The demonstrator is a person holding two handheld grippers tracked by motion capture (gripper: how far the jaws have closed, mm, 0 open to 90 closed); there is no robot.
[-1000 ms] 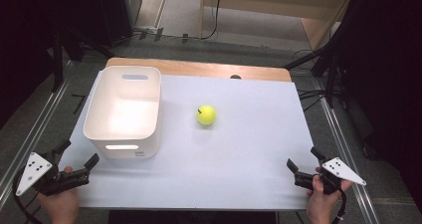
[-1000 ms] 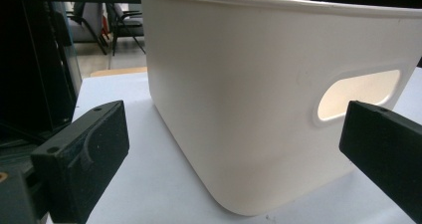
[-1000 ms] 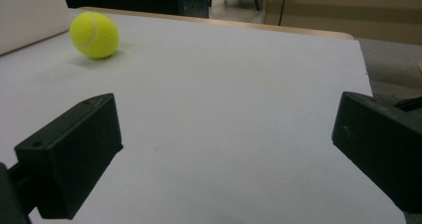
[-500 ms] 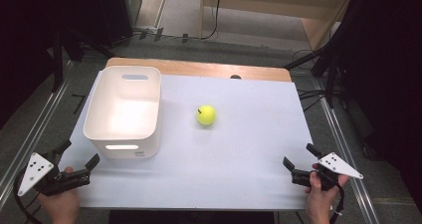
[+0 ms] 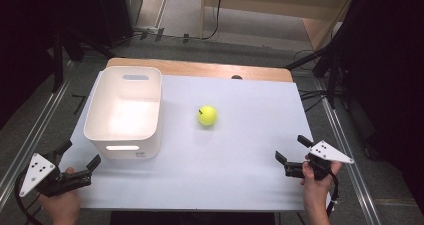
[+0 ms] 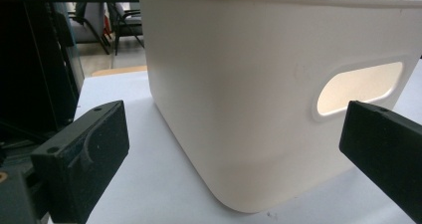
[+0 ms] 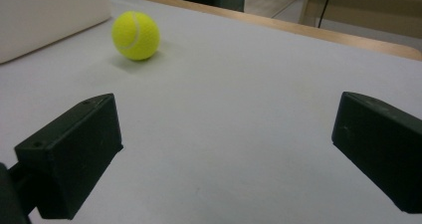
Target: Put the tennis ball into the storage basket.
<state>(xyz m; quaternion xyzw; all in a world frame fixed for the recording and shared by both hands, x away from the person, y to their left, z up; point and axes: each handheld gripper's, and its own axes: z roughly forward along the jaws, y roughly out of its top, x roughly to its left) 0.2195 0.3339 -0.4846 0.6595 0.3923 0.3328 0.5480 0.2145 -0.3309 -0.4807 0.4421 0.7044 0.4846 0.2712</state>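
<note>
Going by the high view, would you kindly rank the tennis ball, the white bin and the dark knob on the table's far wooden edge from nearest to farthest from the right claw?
From the right claw:
1. Tennis ball, mid-table, ahead and to its left.
2. Dark knob, on the far wooden edge.
3. White bin, on the table's left side.

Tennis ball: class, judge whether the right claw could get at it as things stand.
Probably yes. The right claw stands open, and bare table lies between it and the tennis ball; the white bin sits off to the side.
</note>
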